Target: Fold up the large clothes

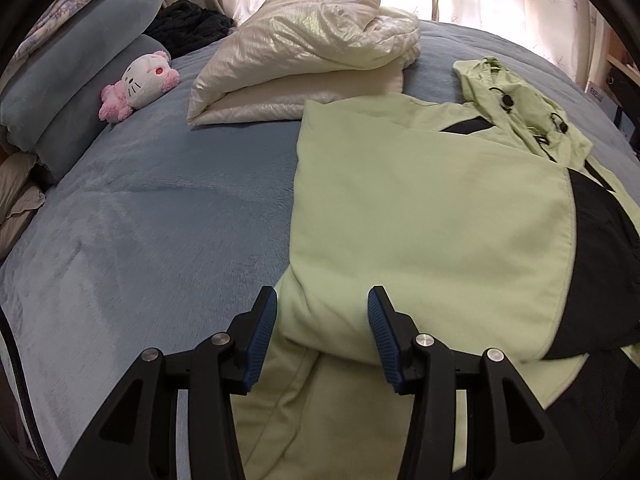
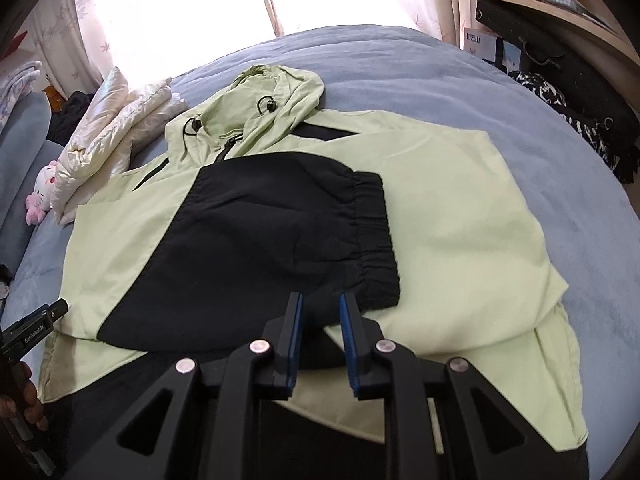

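Observation:
A light green hooded jacket [image 1: 420, 208] lies flat on the blue bed cover [image 1: 160, 220], hood [image 2: 272, 88] toward the window. Its black sleeve [image 2: 260, 232] is folded across the chest, elastic cuff to the right. My left gripper [image 1: 322, 316] hovers open over the jacket's folded left edge, and its pads touch nothing. My right gripper [image 2: 320, 320] sits at the sleeve's near edge. Its jaws stand narrowly apart with black sleeve fabric filling the gap. The left gripper's tip [image 2: 56, 308] also shows at the jacket's left side.
A folded cream puffer jacket [image 1: 304, 48] lies beyond the green one, by the curtain. A pink and white plush toy [image 1: 140, 84] and rolled blue bedding [image 1: 60, 92] sit at the far left. Dark clothes [image 2: 580, 120] and a shelf [image 2: 560, 8] flank the bed's right side.

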`<state>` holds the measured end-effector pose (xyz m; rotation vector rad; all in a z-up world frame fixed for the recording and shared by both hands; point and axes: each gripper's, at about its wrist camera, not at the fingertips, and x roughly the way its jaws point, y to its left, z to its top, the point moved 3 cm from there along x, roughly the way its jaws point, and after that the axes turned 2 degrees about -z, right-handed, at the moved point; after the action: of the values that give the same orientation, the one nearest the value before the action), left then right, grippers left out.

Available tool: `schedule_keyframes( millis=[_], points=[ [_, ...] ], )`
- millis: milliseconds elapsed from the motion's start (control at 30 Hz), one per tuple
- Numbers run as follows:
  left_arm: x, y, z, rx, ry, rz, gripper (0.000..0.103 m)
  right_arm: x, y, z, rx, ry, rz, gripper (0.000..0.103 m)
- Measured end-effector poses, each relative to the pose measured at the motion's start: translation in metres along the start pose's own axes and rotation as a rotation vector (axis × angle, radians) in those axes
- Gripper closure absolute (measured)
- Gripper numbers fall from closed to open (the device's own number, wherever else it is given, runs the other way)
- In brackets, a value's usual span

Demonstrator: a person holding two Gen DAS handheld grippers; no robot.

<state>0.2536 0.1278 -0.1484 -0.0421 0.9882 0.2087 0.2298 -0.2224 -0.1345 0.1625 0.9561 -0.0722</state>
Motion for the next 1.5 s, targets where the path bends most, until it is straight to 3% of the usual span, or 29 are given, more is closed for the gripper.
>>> schedule_keyframes(
  millis=[500,867,1000,1200,1367,1433,1500],
  points=[
    [-0.067,0.003,-0.036,-0.038,-0.01,-0.086,0.057,-0.034,0.008,-0.027,0.045,-0.005,0.042,0.084],
    [-0.128,0.028,-0.068,-0.022,-0.069,-0.066,0.057,-0.086,0.008,-0.049,0.066,-0.057,0.075,0.084],
    [-0.148,0.043,-0.082,-0.032,-0.083,-0.055,0.057,-0.112,0.003,-0.064,0.072,-0.091,0.076,0.069],
    [-0.18,0.067,-0.109,-0.052,-0.115,-0.038,0.057,-0.141,-0.011,-0.088,0.091,-0.106,0.082,0.067],
    [-0.195,0.081,-0.134,-0.059,-0.123,-0.031,0.05,-0.159,-0.019,-0.109,0.091,-0.115,0.096,0.067],
    [-0.2,0.087,-0.141,-0.059,-0.131,-0.032,0.048,-0.167,-0.02,-0.117,0.085,-0.129,0.09,0.065],
    [-0.204,0.091,-0.148,-0.056,-0.136,-0.03,0.044,-0.177,-0.021,-0.124,0.085,-0.139,0.102,0.054]
  ],
)
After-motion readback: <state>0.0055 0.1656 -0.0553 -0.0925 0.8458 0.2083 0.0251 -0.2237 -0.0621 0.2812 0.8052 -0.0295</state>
